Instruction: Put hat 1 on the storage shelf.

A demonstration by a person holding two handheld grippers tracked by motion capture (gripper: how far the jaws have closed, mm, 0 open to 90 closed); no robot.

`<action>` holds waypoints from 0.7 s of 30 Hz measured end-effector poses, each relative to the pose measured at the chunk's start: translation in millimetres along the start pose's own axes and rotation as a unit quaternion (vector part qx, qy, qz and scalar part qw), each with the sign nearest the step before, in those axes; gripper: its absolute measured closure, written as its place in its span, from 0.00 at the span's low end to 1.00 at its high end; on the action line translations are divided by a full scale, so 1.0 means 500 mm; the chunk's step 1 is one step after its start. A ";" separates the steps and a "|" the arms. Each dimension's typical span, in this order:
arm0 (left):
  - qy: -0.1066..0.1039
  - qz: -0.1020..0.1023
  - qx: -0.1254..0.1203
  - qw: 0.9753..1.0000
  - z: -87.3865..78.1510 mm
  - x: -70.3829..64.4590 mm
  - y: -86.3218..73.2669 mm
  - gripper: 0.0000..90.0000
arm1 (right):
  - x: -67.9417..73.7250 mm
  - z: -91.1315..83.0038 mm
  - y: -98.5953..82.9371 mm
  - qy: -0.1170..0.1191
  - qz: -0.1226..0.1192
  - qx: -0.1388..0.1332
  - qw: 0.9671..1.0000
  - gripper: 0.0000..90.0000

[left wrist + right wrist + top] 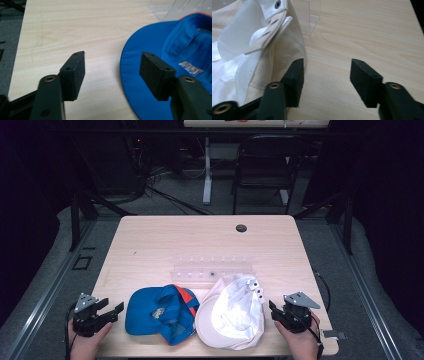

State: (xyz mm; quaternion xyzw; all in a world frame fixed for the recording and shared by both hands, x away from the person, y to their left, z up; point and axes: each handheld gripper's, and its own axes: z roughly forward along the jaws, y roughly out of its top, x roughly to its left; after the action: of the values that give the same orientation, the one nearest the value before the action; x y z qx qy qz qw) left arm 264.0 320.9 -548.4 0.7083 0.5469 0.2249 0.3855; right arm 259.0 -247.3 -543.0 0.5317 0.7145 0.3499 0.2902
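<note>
The high view looks forward and down from above the near edge of the counter, taking in both caps. The left gripper view sits low and close behind the left tool, sharing the blue cap. The right gripper view rides behind the right tool, sharing the white cap.

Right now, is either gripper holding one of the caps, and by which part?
Nothing is held. The left gripper is open beside the blue cap; the right gripper is open beside the white cap.
</note>
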 end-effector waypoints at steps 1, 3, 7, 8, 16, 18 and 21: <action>0.002 0.004 -0.005 1.000 -0.001 -0.001 0.002 0.45 | 0.002 -0.001 0.001 -0.004 -0.005 -0.001 1.000 0.53; -0.002 0.004 -0.006 1.000 0.000 -0.003 0.005 0.48 | 0.002 0.003 0.003 -0.005 -0.011 0.000 1.000 0.54; -0.013 0.010 0.024 1.000 0.011 -0.009 0.002 0.48 | -0.007 0.005 0.007 0.014 0.011 0.012 1.000 0.59; -0.013 0.013 0.026 0.999 0.011 -0.011 0.000 0.48 | -0.008 0.005 0.009 0.017 0.016 0.015 1.000 0.60; -0.012 0.033 0.016 0.999 0.002 -0.023 -0.005 0.54 | 0.006 0.000 0.063 0.075 0.009 0.044 0.996 0.65; -0.009 0.029 0.022 0.999 0.005 -0.020 -0.005 0.54 | 0.009 -0.005 0.085 0.083 0.001 0.050 0.995 0.63; -0.005 0.023 0.025 0.999 0.006 -0.015 -0.004 0.54 | 0.002 -0.011 0.122 0.090 0.007 0.052 0.995 0.61</action>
State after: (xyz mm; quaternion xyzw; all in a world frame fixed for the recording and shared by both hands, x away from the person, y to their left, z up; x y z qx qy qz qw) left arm 262.8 313.0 -551.2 0.7314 0.5335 0.2166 0.3654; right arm 288.6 -236.0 -490.6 0.5177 0.7509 0.3612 0.1942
